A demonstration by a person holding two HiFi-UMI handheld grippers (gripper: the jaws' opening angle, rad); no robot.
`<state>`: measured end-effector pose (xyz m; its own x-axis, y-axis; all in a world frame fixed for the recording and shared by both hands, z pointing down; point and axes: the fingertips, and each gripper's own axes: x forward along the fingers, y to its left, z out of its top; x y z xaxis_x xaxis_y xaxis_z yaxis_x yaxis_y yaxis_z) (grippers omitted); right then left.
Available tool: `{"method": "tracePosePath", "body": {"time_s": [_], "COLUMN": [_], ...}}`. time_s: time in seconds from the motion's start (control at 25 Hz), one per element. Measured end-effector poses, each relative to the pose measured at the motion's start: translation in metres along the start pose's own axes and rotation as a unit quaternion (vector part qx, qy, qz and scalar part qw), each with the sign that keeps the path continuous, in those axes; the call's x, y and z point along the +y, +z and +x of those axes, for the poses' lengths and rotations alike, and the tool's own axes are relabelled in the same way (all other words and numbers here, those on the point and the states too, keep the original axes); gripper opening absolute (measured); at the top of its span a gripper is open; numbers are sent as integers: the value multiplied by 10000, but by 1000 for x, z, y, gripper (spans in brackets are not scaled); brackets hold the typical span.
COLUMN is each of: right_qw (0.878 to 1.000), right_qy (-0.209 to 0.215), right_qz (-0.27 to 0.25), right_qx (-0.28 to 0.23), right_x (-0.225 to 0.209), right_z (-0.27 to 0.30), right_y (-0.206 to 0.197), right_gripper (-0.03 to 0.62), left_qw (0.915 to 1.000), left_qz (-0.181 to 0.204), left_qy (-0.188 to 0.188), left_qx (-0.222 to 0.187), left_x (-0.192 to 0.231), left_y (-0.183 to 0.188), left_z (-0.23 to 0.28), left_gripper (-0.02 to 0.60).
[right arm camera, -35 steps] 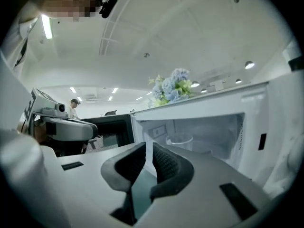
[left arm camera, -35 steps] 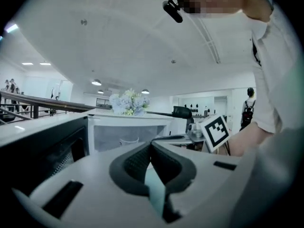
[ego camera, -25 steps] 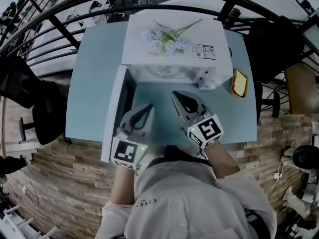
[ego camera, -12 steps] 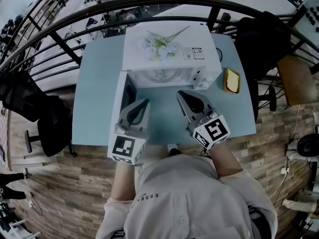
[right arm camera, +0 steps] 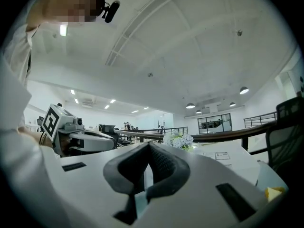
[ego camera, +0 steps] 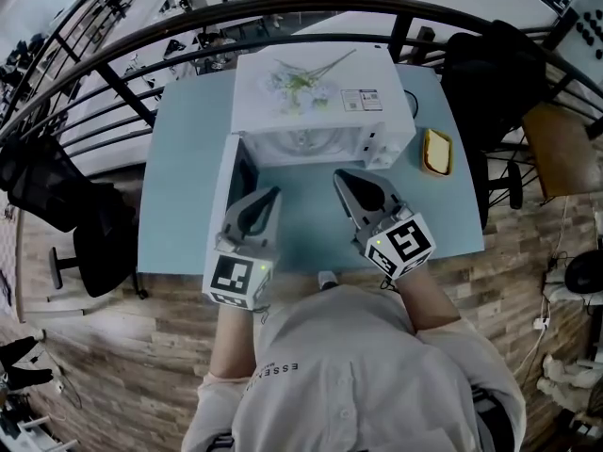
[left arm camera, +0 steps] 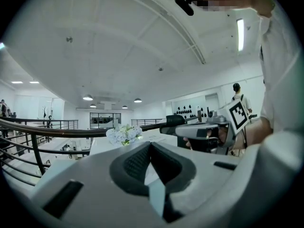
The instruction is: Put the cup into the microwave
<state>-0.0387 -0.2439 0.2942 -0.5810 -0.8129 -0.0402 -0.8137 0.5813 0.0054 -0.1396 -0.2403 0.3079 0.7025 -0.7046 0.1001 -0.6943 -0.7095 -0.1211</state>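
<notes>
A white microwave (ego camera: 320,92) stands at the back of the light blue table (ego camera: 188,158), its door (ego camera: 226,188) swung open to the left. Its cavity (ego camera: 306,144) shows a pale interior; I cannot make out a cup there or anywhere else. My left gripper (ego camera: 268,196) hovers beside the open door, jaws shut with nothing between them (left arm camera: 151,145). My right gripper (ego camera: 347,179) hangs in front of the cavity, also shut and empty (right arm camera: 148,146). Both point level toward the microwave.
A bunch of pale flowers (ego camera: 297,81) lies on top of the microwave. A yellow object (ego camera: 436,152) sits on the table to its right. A dark railing curves behind the table, with black chairs at the left (ego camera: 57,196) and back right (ego camera: 490,64).
Both grippers have lifted a little above the table in front of the microwave, then held still. Their jaws stay shut.
</notes>
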Motion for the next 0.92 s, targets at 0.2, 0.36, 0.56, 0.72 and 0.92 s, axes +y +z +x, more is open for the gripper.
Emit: {"method": "tracePosePath", "body": {"time_s": [0.2,0.36,0.56,0.72,0.92], "right_qw": [10000,10000,9999,9998,9997], "right_qy": [77,27,-124,-192,-219], "right_qz": [-17,56,82,82,68], "right_qx": [13,3,58,70,85], "right_x": [3,0,-1,-2,-4], "right_z": [-1,-1,-1,0,0], "right_y": [-1,-1,-4,-6,-10], "right_gripper": [15,15,15,15,15], "left_qw": [10000,9999,10000,9999,9999], "left_qz": [5,36,6,-6,-1], "left_qy": [39,19,49,75,83], "left_qx": [58,92,70,92,120], "left_x": [-1,-3,0,1,0], "left_y": [1,0,3,2,-2], "left_z": [-1,-1,-5,-6,-4], "left_gripper": [2,2,2,2,2]}}
